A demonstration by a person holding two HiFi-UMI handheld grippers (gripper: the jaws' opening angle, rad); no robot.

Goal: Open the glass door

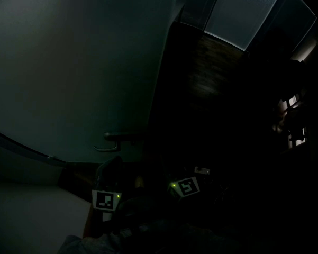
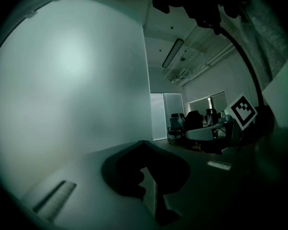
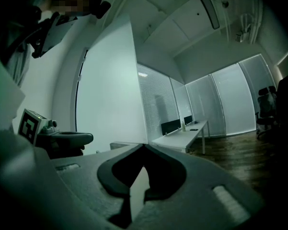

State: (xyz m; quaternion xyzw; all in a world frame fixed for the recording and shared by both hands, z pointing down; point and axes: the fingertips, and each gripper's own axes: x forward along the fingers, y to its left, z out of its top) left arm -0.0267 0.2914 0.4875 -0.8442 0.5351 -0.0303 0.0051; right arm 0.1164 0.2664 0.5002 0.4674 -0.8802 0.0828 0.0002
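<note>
The room is very dark. The frosted glass door (image 1: pixel 69 78) fills the left of the head view, with its dark lever handle (image 1: pixel 121 136) near its right edge. My left gripper (image 1: pixel 110 169) sits just below that handle, and its marker cube (image 1: pixel 106 199) is visible. In the left gripper view the left gripper (image 2: pixel 144 143) is shut and empty, pointing along the frosted pane (image 2: pixel 72 90). To its right, my right gripper (image 3: pixel 143 146) is also shut, with nothing in it. Its marker cube (image 1: pixel 186 186) glows faintly green. A dark lever shape (image 3: pixel 69 139) beside the left gripper's cube (image 3: pixel 31 125) looks like the handle.
Beyond the door lies an office with a dark wood floor (image 1: pixel 206 73). There are white desks (image 3: pixel 182 134) along blinds-covered windows (image 3: pixel 230 99), and office chairs (image 2: pixel 182 123). A wall or frame (image 1: pixel 21 205) runs at the lower left.
</note>
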